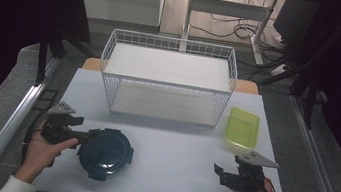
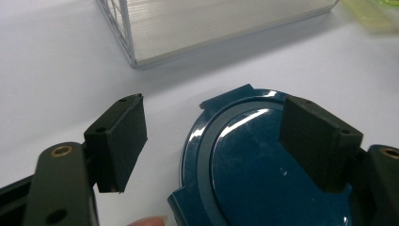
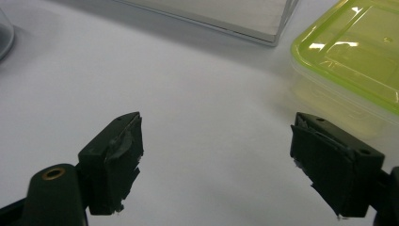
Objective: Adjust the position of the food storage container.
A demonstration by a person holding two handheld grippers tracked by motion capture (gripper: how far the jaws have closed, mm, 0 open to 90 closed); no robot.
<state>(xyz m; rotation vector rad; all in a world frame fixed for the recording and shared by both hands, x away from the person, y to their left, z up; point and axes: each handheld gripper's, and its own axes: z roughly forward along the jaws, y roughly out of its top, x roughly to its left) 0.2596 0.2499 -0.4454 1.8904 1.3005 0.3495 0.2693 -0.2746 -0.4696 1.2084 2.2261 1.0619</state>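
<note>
A dark teal round container (image 1: pixel 106 153) with a glossy lid (image 2: pixel 254 183) sits on the white table at the front left. My left gripper (image 1: pixel 88 137) is at its left edge and open (image 2: pixel 219 141): one jaw hangs over the lid, the other outside the rim over the table. A lime-green lidded rectangular box (image 1: pixel 242 128) rests at the right, beside the rack. My right gripper (image 1: pixel 219 174) is open at the front right, over bare table (image 3: pixel 216 165), with nothing between its jaws. The green box (image 3: pixel 353 52) lies ahead of it to the right.
A white two-tier wire rack (image 1: pixel 167 78) stands at the back middle of the table (image 1: pixel 172 177), both shelves bare; its corner (image 2: pixel 134 59) is just beyond the teal container. Metal rails run along both sides of the table.
</note>
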